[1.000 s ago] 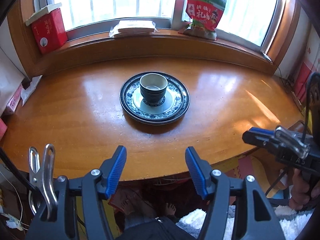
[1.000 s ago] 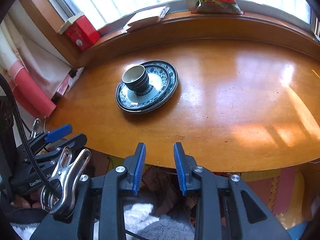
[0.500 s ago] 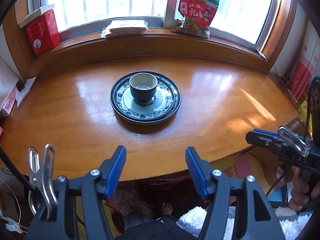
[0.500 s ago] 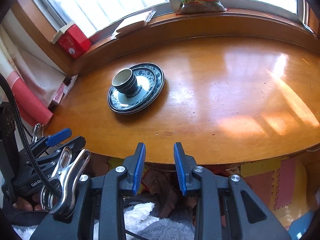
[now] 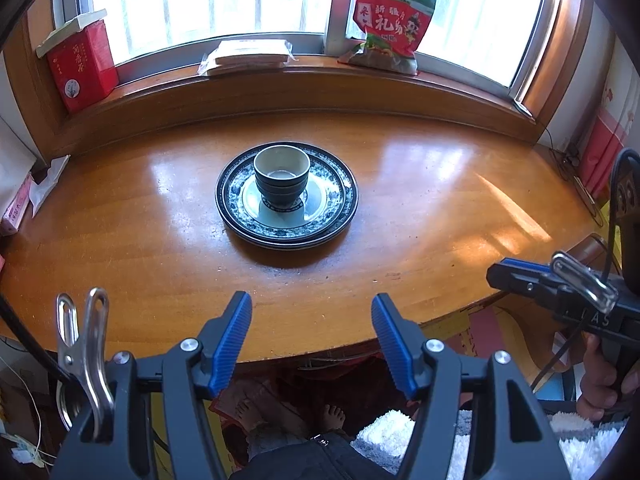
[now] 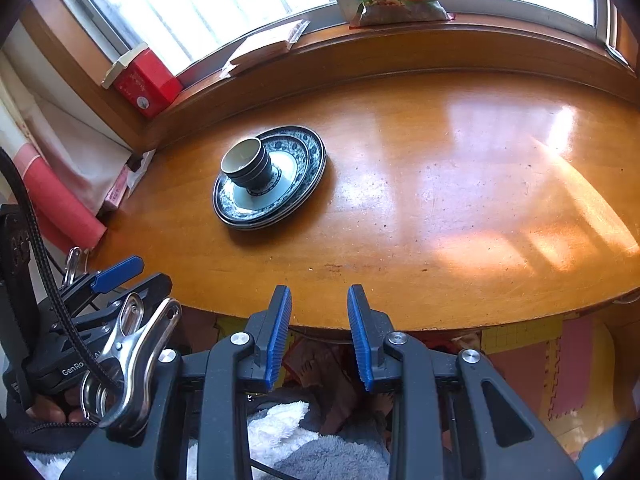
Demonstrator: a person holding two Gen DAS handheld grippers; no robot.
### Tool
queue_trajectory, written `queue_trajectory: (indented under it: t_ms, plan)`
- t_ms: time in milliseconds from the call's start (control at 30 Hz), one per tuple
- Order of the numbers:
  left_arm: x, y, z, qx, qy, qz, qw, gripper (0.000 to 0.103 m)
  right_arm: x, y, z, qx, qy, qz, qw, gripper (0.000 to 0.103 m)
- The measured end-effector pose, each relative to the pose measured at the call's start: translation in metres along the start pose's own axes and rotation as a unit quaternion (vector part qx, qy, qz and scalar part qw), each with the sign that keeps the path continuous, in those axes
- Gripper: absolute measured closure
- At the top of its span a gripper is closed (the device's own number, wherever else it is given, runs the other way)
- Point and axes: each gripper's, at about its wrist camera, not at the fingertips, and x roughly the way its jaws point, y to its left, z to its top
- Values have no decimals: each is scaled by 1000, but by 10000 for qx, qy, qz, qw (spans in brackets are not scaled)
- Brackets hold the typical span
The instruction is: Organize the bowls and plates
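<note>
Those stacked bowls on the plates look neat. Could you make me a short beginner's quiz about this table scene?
1. True or false: the stacked bowls sit on the blue-patterned plates.
2. Which hand-held gripper has its fingers spread wider? A) left hand-held gripper B) right hand-held gripper
3. Fill in: on the windowsill, the red box stands at the ____ end in the left wrist view, and the snack bag stands further right.

Key: 1 true. 2 A; both are empty and back from the wooden table, near its front edge. 3 left.
</note>
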Motion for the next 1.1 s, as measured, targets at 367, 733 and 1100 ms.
queue_trajectory:
  t_ms: [367, 733, 1100]
  plan:
    - [1, 4, -2, -18, 15, -30, 10000, 37, 3, 2, -6, -2, 74, -7, 10000, 72]
    - [-1, -1, -7, 27, 14, -60, 10000, 36, 2, 1, -9, 38, 73, -19, 10000, 72]
    - [-4, 2, -8, -3, 12, -135, 9999, 35, 3, 0, -8, 63, 68, 9, 10000, 73]
